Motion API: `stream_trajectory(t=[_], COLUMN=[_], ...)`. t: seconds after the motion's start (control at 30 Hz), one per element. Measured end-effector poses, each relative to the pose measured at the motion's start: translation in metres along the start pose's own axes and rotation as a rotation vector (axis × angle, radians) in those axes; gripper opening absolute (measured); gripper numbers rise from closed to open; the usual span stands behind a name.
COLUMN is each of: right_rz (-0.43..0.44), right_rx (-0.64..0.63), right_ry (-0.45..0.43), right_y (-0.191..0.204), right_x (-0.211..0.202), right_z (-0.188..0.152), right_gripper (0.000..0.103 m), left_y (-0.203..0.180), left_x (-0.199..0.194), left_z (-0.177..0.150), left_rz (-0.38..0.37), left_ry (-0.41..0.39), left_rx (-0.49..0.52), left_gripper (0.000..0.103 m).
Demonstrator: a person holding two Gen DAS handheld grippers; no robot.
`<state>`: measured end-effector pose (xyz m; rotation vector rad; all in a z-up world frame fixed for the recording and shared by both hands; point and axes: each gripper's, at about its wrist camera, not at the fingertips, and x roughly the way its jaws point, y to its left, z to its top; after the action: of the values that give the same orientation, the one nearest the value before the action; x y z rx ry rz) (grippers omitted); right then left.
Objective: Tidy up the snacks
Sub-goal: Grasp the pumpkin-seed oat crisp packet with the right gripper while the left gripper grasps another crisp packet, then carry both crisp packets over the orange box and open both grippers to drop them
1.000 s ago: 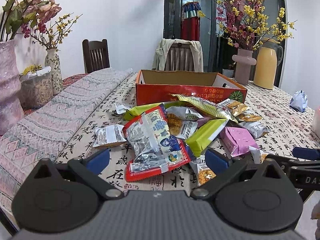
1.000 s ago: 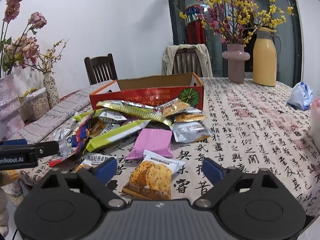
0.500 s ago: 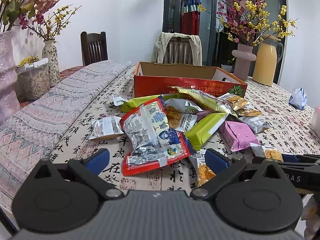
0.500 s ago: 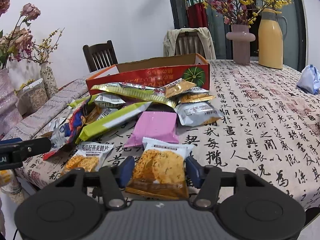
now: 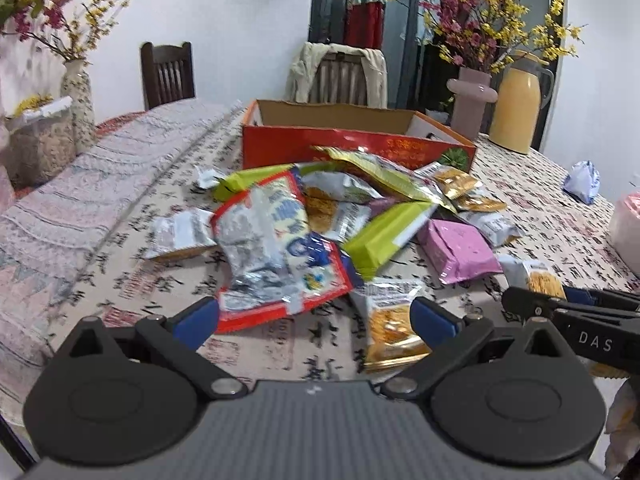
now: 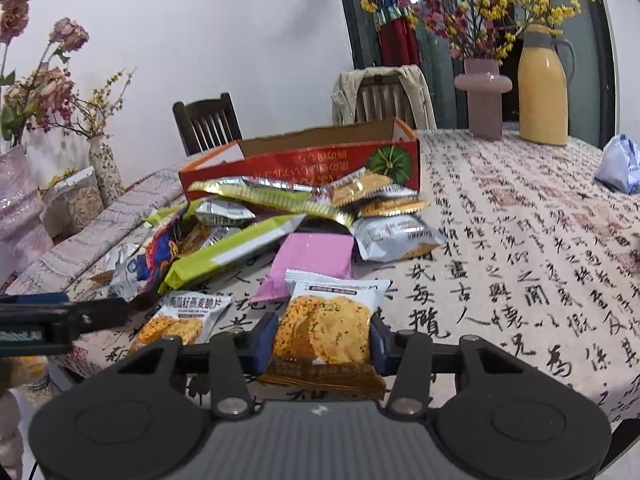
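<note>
Close to the near edge of a desk [image 6: 520, 240] covered with a cloth printed in black characters, a cracker packet [image 6: 326, 330] is pinched by the right gripper [image 6: 322, 342], one blue finger pressed against each side of it. The packet is white at the top and gold at the bottom, with round crackers pictured on the front. Just to its left a second, matching cracker packet [image 6: 180, 320] is seen lying flat on the cloth.

Beyond them a loose pile of snacks is spread out: a pink packet [image 6: 312, 264], a long green packet [image 6: 232, 254], a silver pouch [image 6: 396, 238] and several gold and silver wrappers. Behind the pile an open red cardboard box [image 6: 304, 160] is set on the desk, its near wall touched by the farthest wrappers.

From the left camera, the left gripper [image 5: 316, 316] is seen low over the desk with its fingers spread wide and nothing held between them. A large red-edged bag [image 5: 276, 248] lies just ahead of it. A pink vase [image 6: 482, 96] of blossom and a yellow jug [image 6: 542, 88] are placed at the far end.
</note>
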<state>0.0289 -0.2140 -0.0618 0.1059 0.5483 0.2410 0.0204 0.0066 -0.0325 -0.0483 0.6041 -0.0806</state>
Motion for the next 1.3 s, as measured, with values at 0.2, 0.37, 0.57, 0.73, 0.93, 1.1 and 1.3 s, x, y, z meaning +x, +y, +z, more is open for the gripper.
stream_trajectory(t=[0.2,0.37,0.57,0.73,0.93,1.1,1.3], right_rz=[0.001,0.021,0.03,0.03,0.032,0.032,0.021], right_rx=[0.002,0.012,0.021,0.025,0.028,0.019,0.004], right_ry=[-0.033,-0.043,-0.051,-0.058,-0.053,-0.06,-0.074], right_y=[-0.011,-0.022,-0.032,-0.037,-0.038,-0.035,-0.031], right_x=[-0.011,-0.013,-0.016,-0.019,-0.018,-0.02,-0.024], right_z=[-0.002,-0.004,-0.009,-0.011,-0.011,-0.01,-0.006], right_gripper=[0.046,0.046,0.046,0.046,0.046,0.046,0.046], left_y=[-0.023,-0.037,-0.054,-0.062,-0.066,-0.065,-0.069], left_x=[0.006,0.014,0.028,0.039,0.034,0.027,0.01], left_z=[-0.001,0.001,0.003,0.003,0.003,0.003,0.005], left_rz=[-0.031,-0.03,-0.025,0.002,-0.007,-0.026,-0.061], left_ry=[0.025,0.052,0.099,0.143,0.135,0.111,0.044], left_rx=[0.038,0.055,0.077,0.086,0.112,0.114,0.154], left_gripper=[0.1,0.091,0.076,0.065,0.047,0.046,0.046])
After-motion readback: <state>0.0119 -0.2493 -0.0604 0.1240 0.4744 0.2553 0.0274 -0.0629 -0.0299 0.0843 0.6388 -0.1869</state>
